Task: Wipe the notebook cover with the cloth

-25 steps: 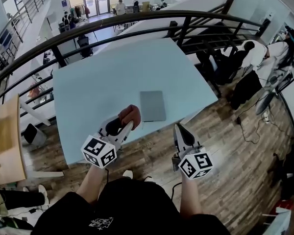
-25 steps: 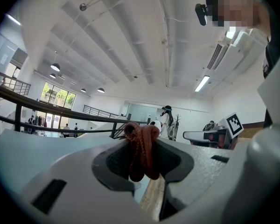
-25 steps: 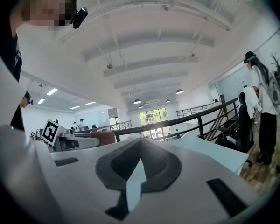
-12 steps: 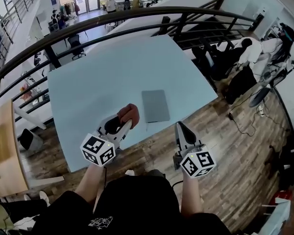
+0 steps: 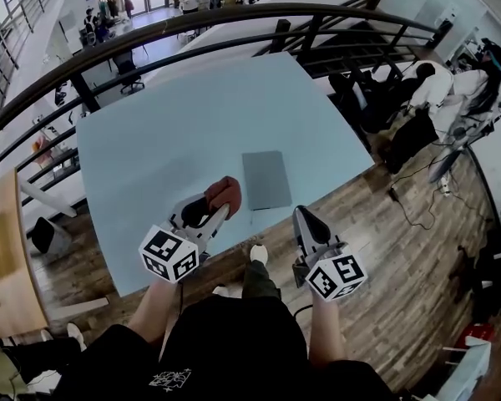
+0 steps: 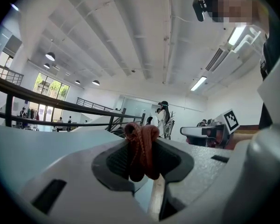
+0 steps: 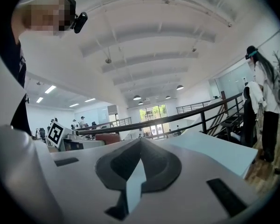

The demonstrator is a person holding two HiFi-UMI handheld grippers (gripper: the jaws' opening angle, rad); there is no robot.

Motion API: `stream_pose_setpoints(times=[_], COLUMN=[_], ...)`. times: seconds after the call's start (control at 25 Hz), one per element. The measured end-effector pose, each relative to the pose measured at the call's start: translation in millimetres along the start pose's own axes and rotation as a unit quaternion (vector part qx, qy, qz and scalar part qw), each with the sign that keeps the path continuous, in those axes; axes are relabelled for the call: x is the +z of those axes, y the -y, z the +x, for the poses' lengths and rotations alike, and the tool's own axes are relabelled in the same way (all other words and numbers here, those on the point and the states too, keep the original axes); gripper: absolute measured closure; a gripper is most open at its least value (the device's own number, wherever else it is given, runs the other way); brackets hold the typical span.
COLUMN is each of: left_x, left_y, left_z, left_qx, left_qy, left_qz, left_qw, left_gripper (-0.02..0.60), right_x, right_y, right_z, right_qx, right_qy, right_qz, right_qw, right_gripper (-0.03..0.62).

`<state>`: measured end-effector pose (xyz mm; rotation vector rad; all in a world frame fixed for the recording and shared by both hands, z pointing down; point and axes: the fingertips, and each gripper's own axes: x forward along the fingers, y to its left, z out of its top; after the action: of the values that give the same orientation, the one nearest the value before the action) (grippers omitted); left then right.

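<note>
A grey notebook (image 5: 265, 179) lies flat near the front edge of the pale blue table (image 5: 167, 132). My left gripper (image 5: 216, 203) is shut on a rust-red cloth (image 5: 224, 192), bunched between its jaws just left of the notebook and above the table edge. In the left gripper view the cloth (image 6: 141, 149) stands pinched between the pads. My right gripper (image 5: 301, 216) is shut with nothing in it, tilted up over the wooden floor in front of the notebook's right corner. In the right gripper view its jaws (image 7: 141, 143) meet at the tip.
A dark curved railing (image 5: 234, 19) runs behind the table. Chairs and standing people (image 5: 476, 73) are at the right. A wooden bench (image 5: 4, 249) sits at the left. The person's foot (image 5: 257, 256) shows on the floor below the table edge.
The head view has shifted slightly, and the person's foot has stepped forward toward the table. Both grippers keep almost the same pose, the left still holding the cloth.
</note>
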<state>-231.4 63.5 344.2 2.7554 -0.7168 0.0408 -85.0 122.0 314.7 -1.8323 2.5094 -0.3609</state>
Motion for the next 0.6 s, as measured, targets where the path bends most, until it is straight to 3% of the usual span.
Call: stream_pose_setpoints(times=[0.24,0.6], left_x=[-4.1,-3.3], left_y=[-22.0,-48.3], left_z=[25.8,107.2], left_qx=[0.027,0.05], left_qy=[-0.006,-0.015], left_qz=[-0.013,-0.016], left_qw=[0.9995,0.9985], left_gripper=[0.459,0.459], right_x=[0.2,-18.5], right_y=[24.5,102.6], right_z=[27.9,78.6], right_qx=[0.036,0.067], right_qy=[-0.008,-0.051], right_qz=[0.001,0.001], right_qw=[0.999,0.996], right_gripper=[0.591,0.591])
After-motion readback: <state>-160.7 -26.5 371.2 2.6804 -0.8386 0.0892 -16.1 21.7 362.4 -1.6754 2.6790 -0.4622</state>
